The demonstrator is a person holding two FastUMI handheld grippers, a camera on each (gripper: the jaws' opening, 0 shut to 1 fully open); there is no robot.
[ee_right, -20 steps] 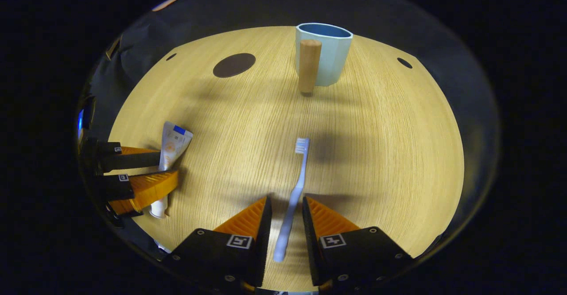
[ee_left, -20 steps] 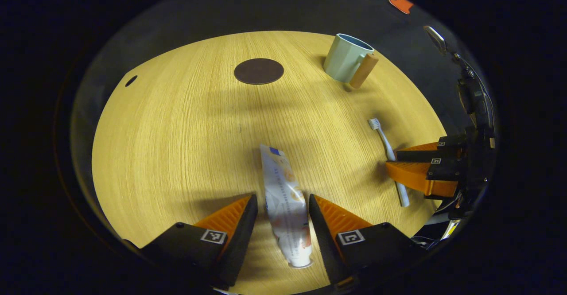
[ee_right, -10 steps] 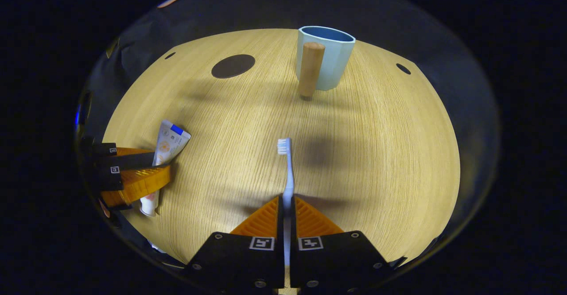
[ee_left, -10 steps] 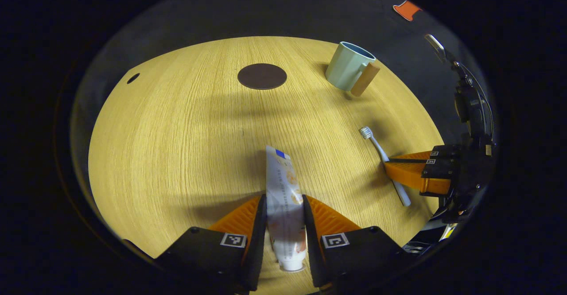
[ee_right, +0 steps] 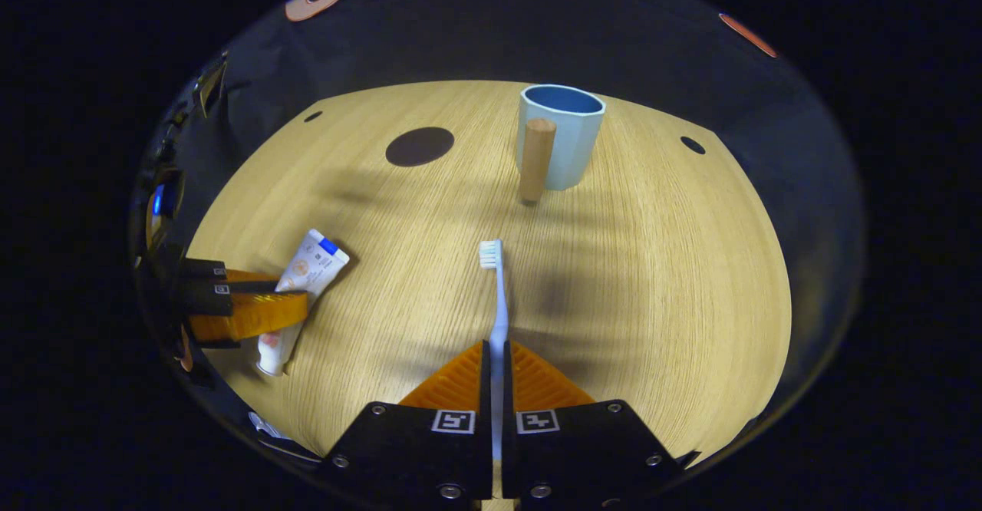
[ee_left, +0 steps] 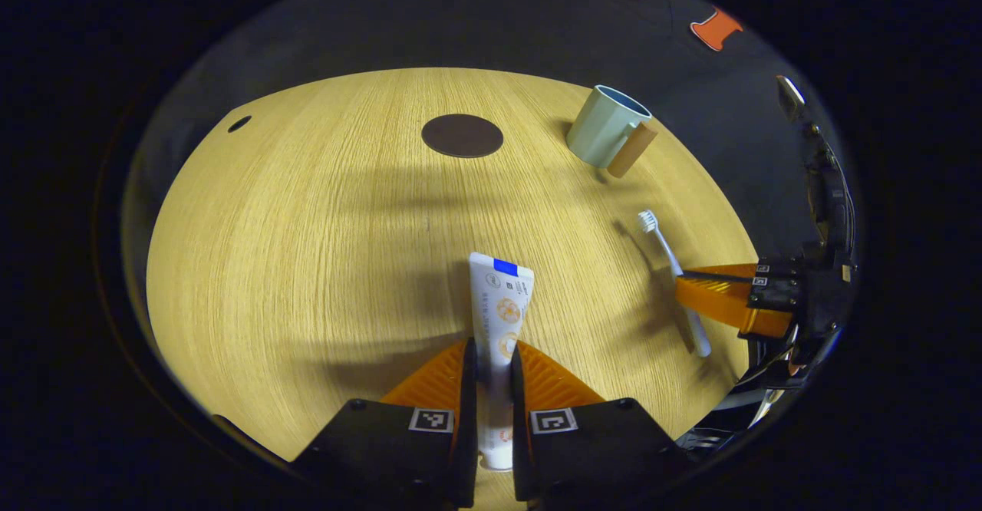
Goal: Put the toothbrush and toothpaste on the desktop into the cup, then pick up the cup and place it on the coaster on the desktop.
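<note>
Right gripper view: toothbrush [ee_right: 497, 308] lengthwise between gripper [ee_right: 495, 357] fingers, bristles toward cup [ee_right: 558, 136].

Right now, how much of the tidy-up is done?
Done: nothing sits in the cup yet. In hand: the left gripper clamps the toothpaste; the right gripper clamps the toothbrush. Left: drop both in, then move the cup onto the coaster.

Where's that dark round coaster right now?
The coaster lies flat at the far side of the table, bare, left of the cup in both gripper views.
</note>
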